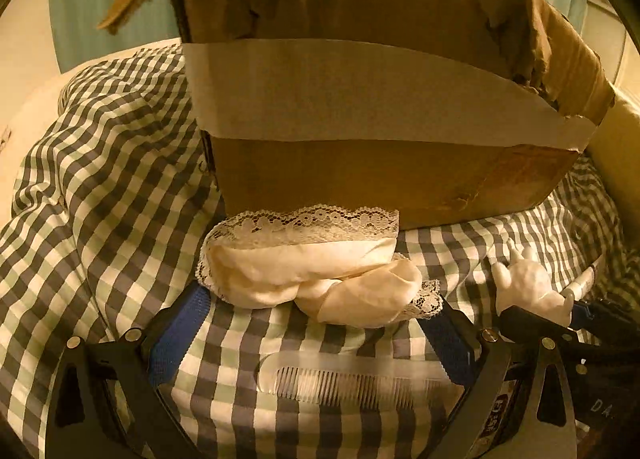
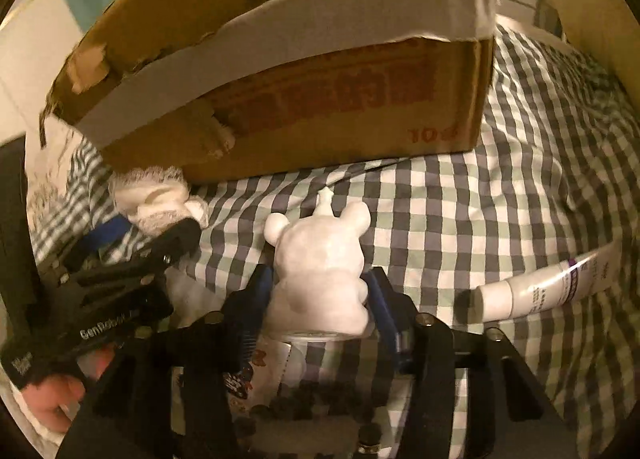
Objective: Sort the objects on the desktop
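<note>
A cream scrunchie with lace trim [image 1: 312, 267] lies on the checked cloth against a cardboard box [image 1: 380, 107]. My left gripper [image 1: 320, 307] is wide around it, its blue pads touching both sides. A clear comb [image 1: 352, 379] lies under that gripper. My right gripper [image 2: 318, 291] is shut on a white bear figure [image 2: 320, 271], which stands upright between the blue pads. The bear also shows in the left wrist view [image 1: 528, 283]. The scrunchie [image 2: 156, 199] and the left gripper show at the left of the right wrist view.
The cardboard box [image 2: 300, 59] has torn flaps and white tape. A white tube [image 2: 552, 283] lies on the checked cloth [image 2: 480, 199] at the right. A clear packet with printed figures [image 2: 280, 371] lies below the right gripper.
</note>
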Motion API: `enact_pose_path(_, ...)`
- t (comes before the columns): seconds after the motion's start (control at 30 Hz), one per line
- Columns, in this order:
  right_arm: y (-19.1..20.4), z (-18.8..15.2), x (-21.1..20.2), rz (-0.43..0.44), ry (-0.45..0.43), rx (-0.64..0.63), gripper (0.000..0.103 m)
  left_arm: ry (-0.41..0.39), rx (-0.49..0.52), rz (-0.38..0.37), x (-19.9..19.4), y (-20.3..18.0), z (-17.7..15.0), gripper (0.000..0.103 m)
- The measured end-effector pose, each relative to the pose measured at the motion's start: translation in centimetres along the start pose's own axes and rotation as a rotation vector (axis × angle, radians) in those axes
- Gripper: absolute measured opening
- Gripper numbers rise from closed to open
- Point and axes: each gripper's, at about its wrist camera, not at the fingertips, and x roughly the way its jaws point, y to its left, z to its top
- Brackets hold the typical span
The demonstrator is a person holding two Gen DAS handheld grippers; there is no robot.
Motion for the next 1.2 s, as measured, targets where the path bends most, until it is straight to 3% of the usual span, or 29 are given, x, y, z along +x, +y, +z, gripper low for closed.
enact_pose_path(0.07,-0.2,-0.2,0.0,-0.022,0.0,0.016,0.049,-0.01,0.009,-0.007,-0.2,-0.2,-0.1,0.088)
enact_pose_path(0.2,-0.6,-0.4,0.1,-0.036,0.006,0.013,0.049,-0.007,0.012,-0.014,-0.3,-0.3,-0.3,0.048)
enact_pose_path(0.4,-1.9,-0.8,-0.4,-0.059,0.008,0.015,0.049,-0.004,-0.035,-0.059,-1.0,0.6,-0.8,0.026)
enact_pose_path(0.67,-4.3,-1.1,-2.1,-0.075,-0.013,0.027,0.049,0.011,-0.083,-0.086,-3.2,2.1,-2.2,0.021)
enact_pose_path(1.2,-3.3,-2.3,-7.4,-0.073,-0.072,0.004,0.049,-0.048,-0.082,-0.085,-8.4,3.2,-4.8,0.021)
